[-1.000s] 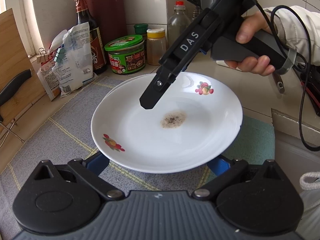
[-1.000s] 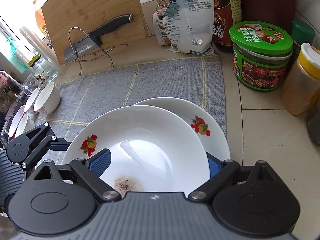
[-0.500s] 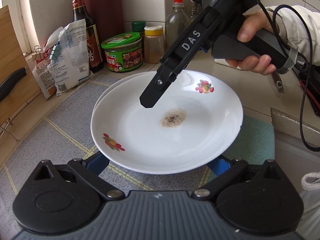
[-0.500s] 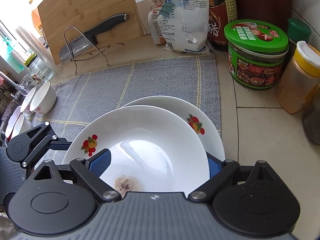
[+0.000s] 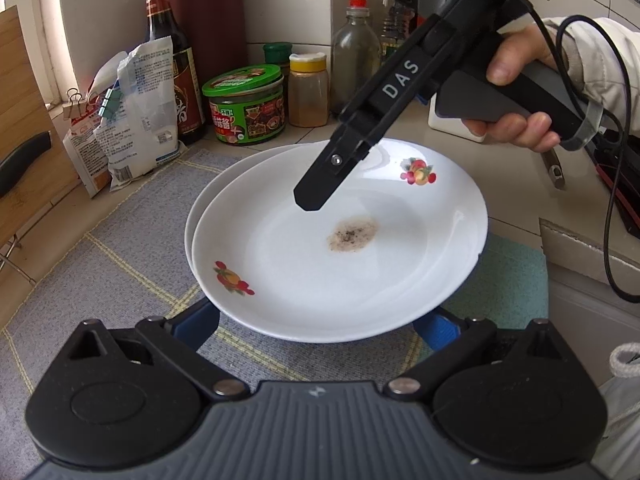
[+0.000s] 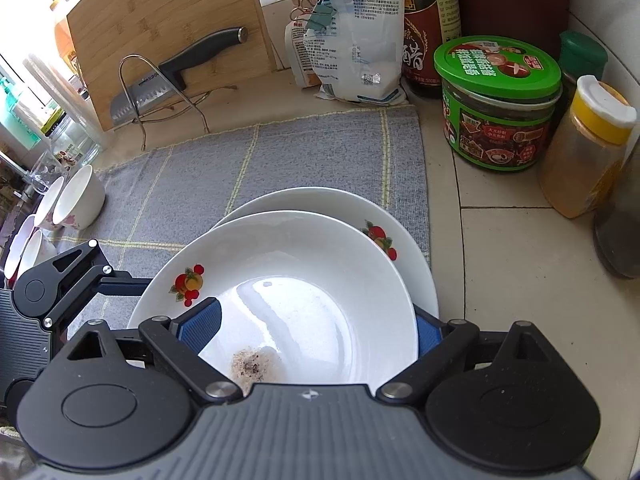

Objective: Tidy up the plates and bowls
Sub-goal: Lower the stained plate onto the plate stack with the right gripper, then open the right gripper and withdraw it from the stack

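A white plate (image 5: 360, 272) (image 6: 304, 280) with fruit decals and a brown stain is raised just above a second, matching plate (image 6: 404, 248) that lies on the grey mat (image 6: 280, 152). My left gripper (image 5: 318, 322) reaches under its near rim with both jaws set wide. Its pads are hidden below the plate, which rides on them. One left finger (image 6: 116, 280) runs under the plate's left rim. My right gripper (image 6: 314, 330) stands open over the plate, with one pad above the inside and the other beyond the right rim. Its finger (image 5: 316, 192) hovers over the far side.
A green-lidded jar (image 6: 496, 100), a yellow-capped spice jar (image 6: 592, 148), a dark sauce bottle (image 5: 168, 60) and clipped bags (image 5: 136, 108) line the back. A cutting board (image 6: 120, 20) with a knife (image 6: 180, 68) stands at the back left. Small bowls (image 6: 76, 200) sit at the far left.
The raised plate has shifted slightly against the lower one, so more of the lower rim shows. The jars and bags drifted a little in both views. Neither gripper's jaw spread changed.
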